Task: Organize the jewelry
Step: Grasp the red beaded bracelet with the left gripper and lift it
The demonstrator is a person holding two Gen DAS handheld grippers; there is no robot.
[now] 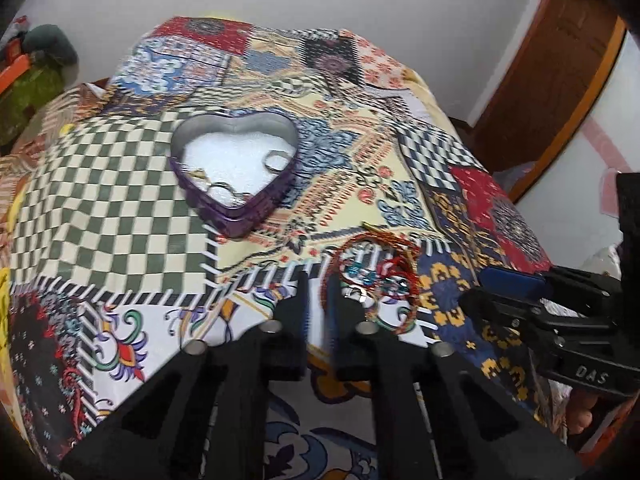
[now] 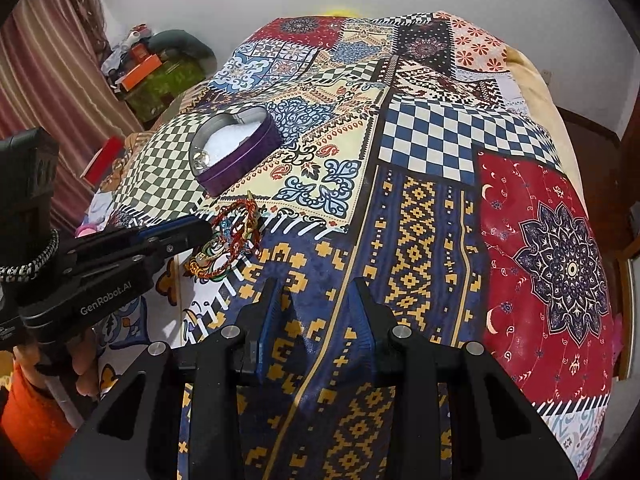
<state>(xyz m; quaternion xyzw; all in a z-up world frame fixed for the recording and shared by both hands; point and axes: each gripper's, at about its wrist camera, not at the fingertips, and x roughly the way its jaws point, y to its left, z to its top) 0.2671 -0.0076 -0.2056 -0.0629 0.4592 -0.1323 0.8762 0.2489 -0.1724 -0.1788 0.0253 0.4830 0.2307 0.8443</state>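
On the patchwork bedspread (image 1: pixel 120 200), toward its near edge, lies a heap of red thread bracelets (image 1: pixel 376 276). The loops lie flat and overlap, with something blue and glinting tangled among them. Farther in, toward the middle of the bed and a little left, stands the open purple heart-shaped tin (image 1: pixel 240 224). It has a white lining, and a few small ring-like pieces rest near its rim. The left gripper (image 1: pixel 317 280) points steeply down at the left margin of the heap, and its fingers are drawn nearly together. That part of the view is blurred, so I cannot tell whether a red strand is caught between the pads or merely lies against the right-hand finger. Most of the heap sits just to the right of those fingertips. It is roughly round, perhaps stretched a little along the line running away toward the tin. The right gripper (image 2: pixel 316 284) hovers over the blue-and-yellow patch, well to the right of the bracelets, its jaws moderately apart with nothing between them. The left hand is plainly the nearer one. If the bracelets are to go into the tin, the carry would run forward and slightly left.
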